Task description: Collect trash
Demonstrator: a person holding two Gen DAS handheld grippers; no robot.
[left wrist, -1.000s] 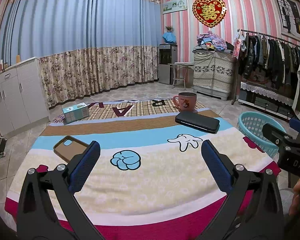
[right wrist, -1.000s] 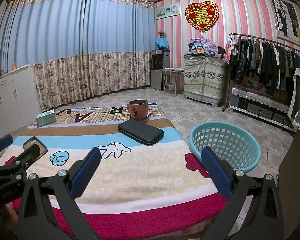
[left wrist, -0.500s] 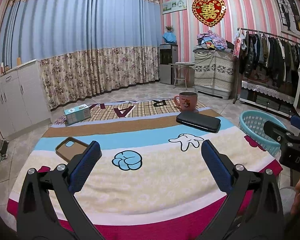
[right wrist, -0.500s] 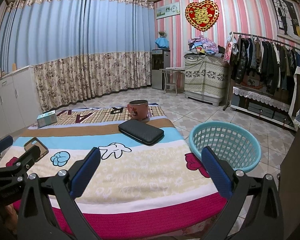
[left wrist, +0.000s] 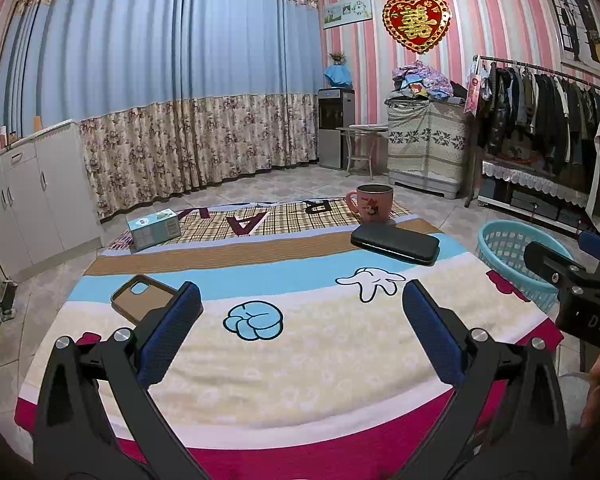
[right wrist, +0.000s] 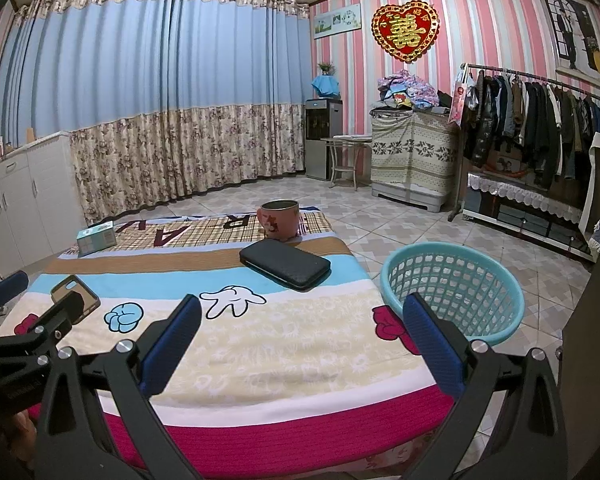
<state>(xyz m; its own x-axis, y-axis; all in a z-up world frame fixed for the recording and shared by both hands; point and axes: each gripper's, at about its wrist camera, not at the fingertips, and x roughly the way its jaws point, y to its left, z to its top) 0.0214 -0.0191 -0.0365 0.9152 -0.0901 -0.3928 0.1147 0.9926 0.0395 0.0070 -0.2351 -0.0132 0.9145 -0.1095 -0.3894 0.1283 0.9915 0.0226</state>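
A low table covered by a cartoon-print cloth (left wrist: pixel 300 360) holds a small teal box (left wrist: pixel 153 229) at the far left, a brown phone case (left wrist: pixel 140 298) at the left, a black wallet (left wrist: pixel 395 243) and a pink mug (left wrist: pixel 370 203) at the far right. A turquoise basket (right wrist: pixel 452 288) stands on the floor at the table's right. My left gripper (left wrist: pixel 300 332) is open and empty over the near edge. My right gripper (right wrist: pixel 300 336) is open and empty over the near right corner, next to the basket.
White cabinets (left wrist: pixel 24 196) stand at the left, curtains behind. A clothes rack (right wrist: pixel 540 120), a covered cabinet (right wrist: pixel 412 160) and a water dispenser (right wrist: pixel 320 136) line the right wall. Tiled floor surrounds the table.
Both grippers have drifted slightly; the view shifts a little. Both stay open and empty. Nothing on the table has moved.
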